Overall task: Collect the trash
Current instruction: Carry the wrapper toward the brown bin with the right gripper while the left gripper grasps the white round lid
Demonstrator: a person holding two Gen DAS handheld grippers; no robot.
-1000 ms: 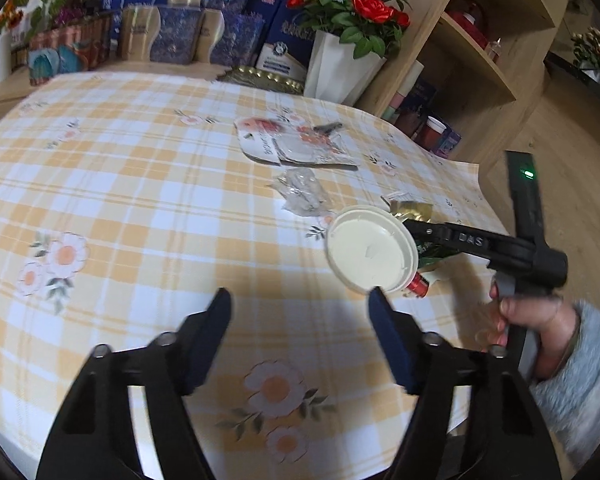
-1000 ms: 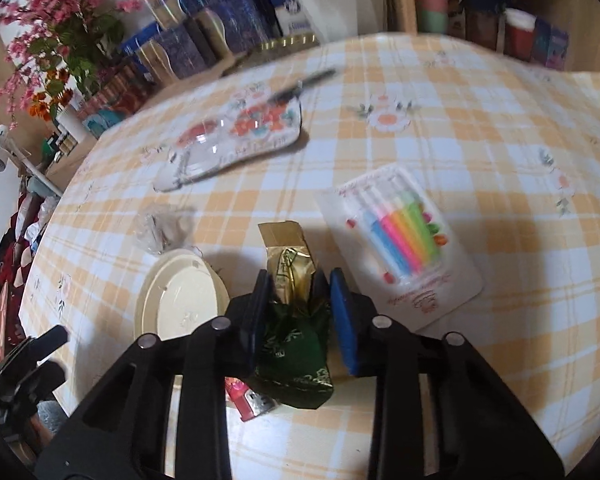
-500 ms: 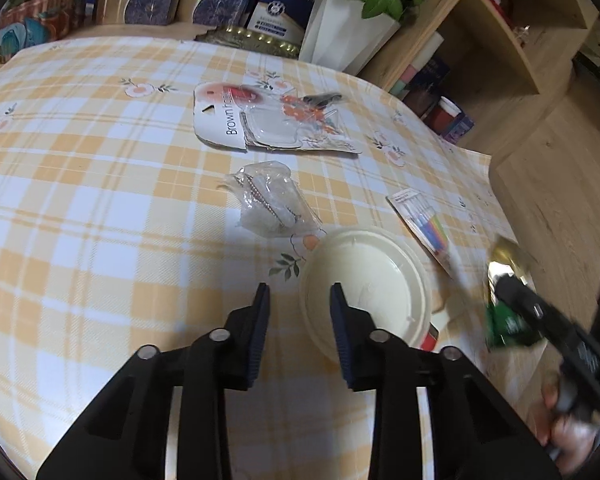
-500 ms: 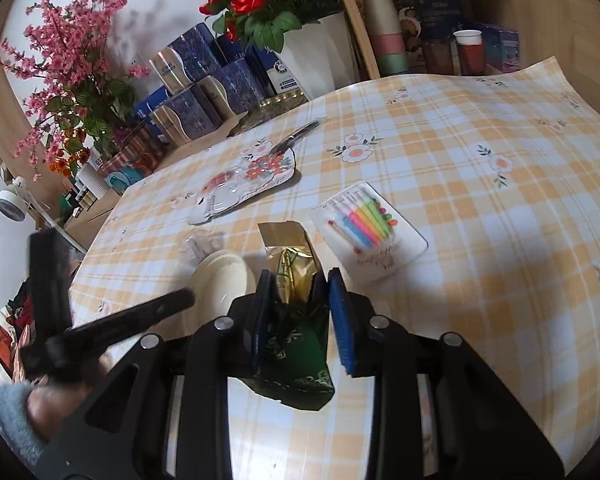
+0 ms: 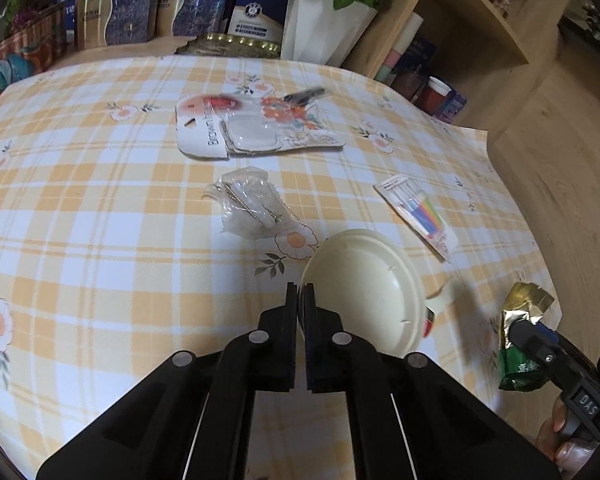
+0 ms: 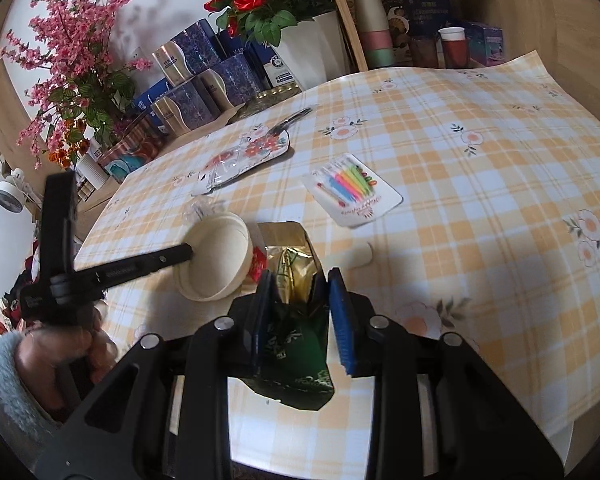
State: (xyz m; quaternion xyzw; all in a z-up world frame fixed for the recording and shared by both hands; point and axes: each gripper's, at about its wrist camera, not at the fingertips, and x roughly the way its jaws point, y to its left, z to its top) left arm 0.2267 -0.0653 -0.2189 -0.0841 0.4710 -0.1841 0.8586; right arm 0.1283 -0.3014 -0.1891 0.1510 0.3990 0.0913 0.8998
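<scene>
My left gripper (image 5: 300, 292) is shut on the rim of a cream plastic lid (image 5: 360, 288) and tilts it up off the checked tablecloth; the lid also shows in the right wrist view (image 6: 216, 256). My right gripper (image 6: 296, 280) is shut on a green and gold snack wrapper (image 6: 292, 264) and holds it above the table's edge; the wrapper also shows in the left wrist view (image 5: 520, 344). A crumpled clear bag (image 5: 248, 204), a candle pack (image 5: 420, 212) and a flat blister package (image 5: 252, 128) lie on the table.
A small red wrapper (image 6: 258, 266) lies under the lid's edge. Boxes (image 5: 140, 12) and a white vase of red roses (image 5: 320, 24) stand at the table's back. A wooden shelf unit (image 5: 480, 40) with cups stands to the right.
My left gripper has closed from wide open onto the lid's rim and tipped it up. My right gripper has lifted the wrapper off the table and drawn back over the edge.
</scene>
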